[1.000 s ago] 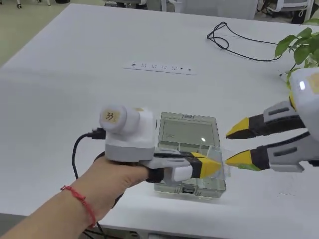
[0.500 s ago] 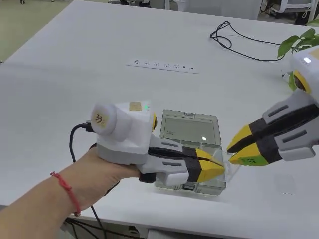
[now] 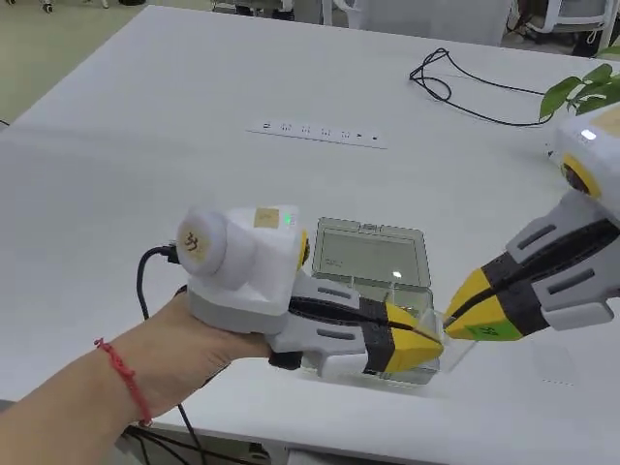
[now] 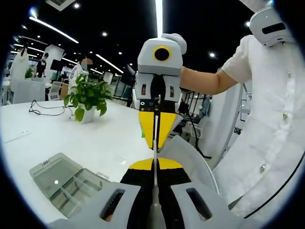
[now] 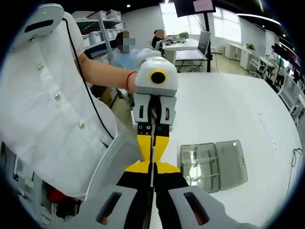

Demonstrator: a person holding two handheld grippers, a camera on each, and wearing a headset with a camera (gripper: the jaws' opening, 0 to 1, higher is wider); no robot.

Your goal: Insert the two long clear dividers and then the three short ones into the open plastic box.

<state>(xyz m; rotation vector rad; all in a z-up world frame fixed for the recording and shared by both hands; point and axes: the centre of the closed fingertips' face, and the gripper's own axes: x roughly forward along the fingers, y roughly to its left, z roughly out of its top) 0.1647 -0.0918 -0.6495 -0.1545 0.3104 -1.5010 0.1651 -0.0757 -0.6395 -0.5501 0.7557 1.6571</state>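
Observation:
The open clear plastic box (image 3: 373, 257) lies near the table's front edge, lid folded back; clear partitions show inside its base (image 4: 71, 191) (image 5: 200, 167). Just above the box's front right corner, my left gripper (image 3: 426, 346) and right gripper (image 3: 453, 320) meet tip to tip. Both are shut on the same thin clear divider (image 3: 444, 331), which stands edge-on between the yellow tips. In the left gripper view my own jaws (image 4: 155, 164) clamp the sheet and the right gripper (image 4: 156, 143) faces them. The right gripper view mirrors this: own tips (image 5: 152, 168), left gripper (image 5: 151, 152) opposite.
A white power strip (image 3: 315, 132) lies further back on the white table (image 3: 145, 145). A black cable (image 3: 455, 82) loops at the back right beside a green plant (image 3: 586, 87). The left gripper's black cord (image 3: 145, 281) hangs over the front edge.
The right gripper's jaws, wide open a second ago, have shut on the divider that the left gripper holds. Both grippers have dropped slightly toward the box's front corner.

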